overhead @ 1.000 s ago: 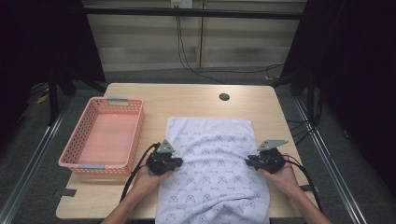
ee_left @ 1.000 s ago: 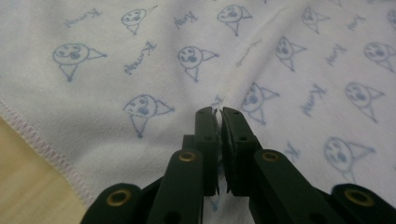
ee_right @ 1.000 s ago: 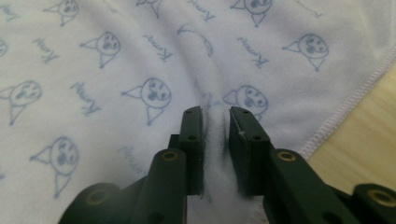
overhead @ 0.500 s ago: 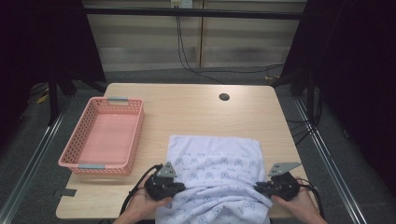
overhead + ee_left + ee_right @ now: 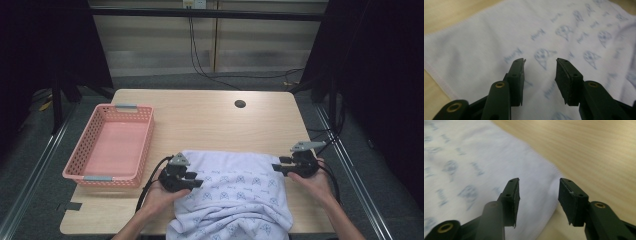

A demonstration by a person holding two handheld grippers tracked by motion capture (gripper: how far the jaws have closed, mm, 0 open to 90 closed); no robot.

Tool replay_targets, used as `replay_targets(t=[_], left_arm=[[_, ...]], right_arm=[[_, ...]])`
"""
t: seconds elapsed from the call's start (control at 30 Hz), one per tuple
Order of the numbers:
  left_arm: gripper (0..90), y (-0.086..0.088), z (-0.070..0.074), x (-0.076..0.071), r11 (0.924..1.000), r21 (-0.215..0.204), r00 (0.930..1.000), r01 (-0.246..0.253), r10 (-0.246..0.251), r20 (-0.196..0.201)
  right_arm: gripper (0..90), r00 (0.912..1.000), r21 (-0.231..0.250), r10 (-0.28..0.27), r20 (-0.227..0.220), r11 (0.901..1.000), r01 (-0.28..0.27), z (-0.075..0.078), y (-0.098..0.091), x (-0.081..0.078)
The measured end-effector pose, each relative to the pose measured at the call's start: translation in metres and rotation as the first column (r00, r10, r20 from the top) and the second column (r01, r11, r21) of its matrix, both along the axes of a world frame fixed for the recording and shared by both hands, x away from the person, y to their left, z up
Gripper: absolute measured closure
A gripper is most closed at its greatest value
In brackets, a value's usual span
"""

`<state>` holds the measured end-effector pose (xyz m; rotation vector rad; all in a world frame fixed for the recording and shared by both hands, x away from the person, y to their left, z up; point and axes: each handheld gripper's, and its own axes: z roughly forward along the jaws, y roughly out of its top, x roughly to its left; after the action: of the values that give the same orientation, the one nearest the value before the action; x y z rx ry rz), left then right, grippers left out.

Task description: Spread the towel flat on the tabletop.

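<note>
A white towel with blue print [image 5: 235, 195] lies folded at the table's front edge, its near part hanging over. My left gripper [image 5: 194, 181] rests at the towel's left side and my right gripper [image 5: 276, 169] at its right edge. In the left gripper view the towel [image 5: 499, 37] lies under the left gripper [image 5: 540, 67], whose jaws have just been opening, with nothing pinched between them. The right gripper view has the right gripper [image 5: 539, 187] over the towel's hem [image 5: 474, 165], its jaws also just opened and holding nothing.
A pink plastic basket [image 5: 146, 142] stands on the left of the wooden table [image 5: 210, 125]. A round cable hole [image 5: 240, 103] sits near the far edge. Bare wood [image 5: 586, 150] runs to the right of the towel.
Both grippers pulled the towel's sides toward the front, folding it shorter, then let go. The jaws went from shut to open, and both hands moved back over the towel's sides.
</note>
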<state>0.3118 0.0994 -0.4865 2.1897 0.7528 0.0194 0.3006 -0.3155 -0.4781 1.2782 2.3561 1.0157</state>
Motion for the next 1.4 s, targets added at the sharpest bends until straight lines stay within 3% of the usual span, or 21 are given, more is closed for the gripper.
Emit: replay_targets(t=[0.07,0.1,0.17,0.23,0.27,0.33,0.37,0.4,0.5,0.57,0.67,0.93,1.0,1.07,1.13,1.2,1.3,1.4], left_arm=[[57.8,-0.004,-0.001,0.009,0.9997,0.020,0.9999,-0.011,0.011,0.007],[57.6,-0.004,-0.002,0.012,0.9998,0.006,0.9997,-0.020,0.020,0.011],[57.4,-0.004,-0.004,0.019,0.9989,0.006,0.9989,-0.047,0.047,-0.004],[56.0,-0.005,-0.004,0.021,0.9981,0.028,0.9985,-0.054,0.054,0.008],[55.4,-0.004,-0.003,0.022,0.9984,0.017,0.9985,-0.054,0.054,0.010],[53.9,-0.003,-0.001,0.025,0.9966,0.024,0.9962,-0.079,0.078,0.038],[52.4,-0.002,0.000,0.027,0.9962,0.008,0.9954,-0.086,0.086,0.043],[52.5,0.000,0.001,0.029,0.9955,0.007,0.9943,-0.094,0.094,0.051],[49.4,0.000,-0.003,0.038,0.9903,0.023,0.9894,-0.137,0.136,0.051],[47.2,-0.001,-0.004,0.042,0.9888,0.019,0.9877,-0.148,0.147,0.054],[45.6,-0.002,-0.005,0.045,0.9892,0.023,0.9877,-0.145,0.143,0.064],[42.1,0.008,-0.011,0.055,0.9761,0.016,0.9734,-0.217,0.215,0.079],[40.9,0.009,-0.012,0.056,0.9758,0.032,0.9741,-0.216,0.213,0.075],[41.1,0.012,-0.012,0.055,0.9720,0.049,0.9697,-0.230,0.224,0.097],[40.5,0.014,-0.013,0.056,0.9707,0.051,0.9694,-0.235,0.230,0.085],[38.9,0.015,-0.017,0.056,0.9741,0.050,0.9733,-0.220,0.216,0.077],[39.2,0.013,-0.017,0.056,0.9756,0.048,0.9738,-0.214,0.210,0.088],[47.4,0.011,-0.018,0.057,0.9790,0.043,0.9759,-0.199,0.194,0.100]], right_arm=[[50.6,0.9999,-0.006,-0.015,-0.007,0.9999,0.014,-0.007,0.000,0.016],[49.4,0.9997,-0.020,-0.021,-0.010,0.9996,0.021,-0.011,0.000,0.020],[47.6,0.9993,-0.050,-0.036,-0.013,0.9981,0.036,-0.017,0.000,0.024],[46.1,0.9999,-0.052,-0.012,-0.008,0.9986,0.012,-0.023,0.000,0.023],[46.2,1.0000,-0.048,-0.005,-0.006,0.9989,0.005,-0.023,0.000,0.020],[52.6,0.9999,-0.052,0.017,0.001,0.9985,-0.017,-0.023,0.002,0.017],[57.2,0.9998,-0.052,0.020,0.002,0.9985,-0.020,-0.022,0.003,0.016],[66.4,0.9993,-0.043,0.038,0.003,0.9984,-0.038,-0.022,0.003,0.015],[80.9,0.9986,-0.010,0.048,-0.020,0.9988,-0.048,-0.022,0.003,0.016],[83.8,0.9983,-0.006,0.053,-0.025,0.9986,-0.053,-0.022,0.003,0.016],[85.0,0.9984,-0.007,0.045,-0.034,0.9990,-0.045,-0.021,0.002,0.016],[84.8,0.9983,0.001,0.047,-0.034,0.9989,-0.047,-0.021,-0.002,0.014],[84.8,0.9985,-0.001,0.039,-0.038,0.9992,-0.039,-0.021,-0.002,0.014],[84.6,0.9984,-0.001,0.039,-0.040,0.9992,-0.039,-0.021,-0.001,0.013],[84.6,0.9984,0.006,0.045,-0.035,0.9990,-0.045,-0.022,-0.002,0.014],[84.5,0.9983,0.006,0.044,-0.037,0.9990,-0.044,-0.021,-0.002,0.014],[84.4,0.9984,0.000,0.041,-0.037,0.9991,-0.041,-0.021,-0.002,0.013],[84.5,0.9982,0.010,0.045,-0.040,0.9990,-0.045,-0.022,-0.002,0.014]])
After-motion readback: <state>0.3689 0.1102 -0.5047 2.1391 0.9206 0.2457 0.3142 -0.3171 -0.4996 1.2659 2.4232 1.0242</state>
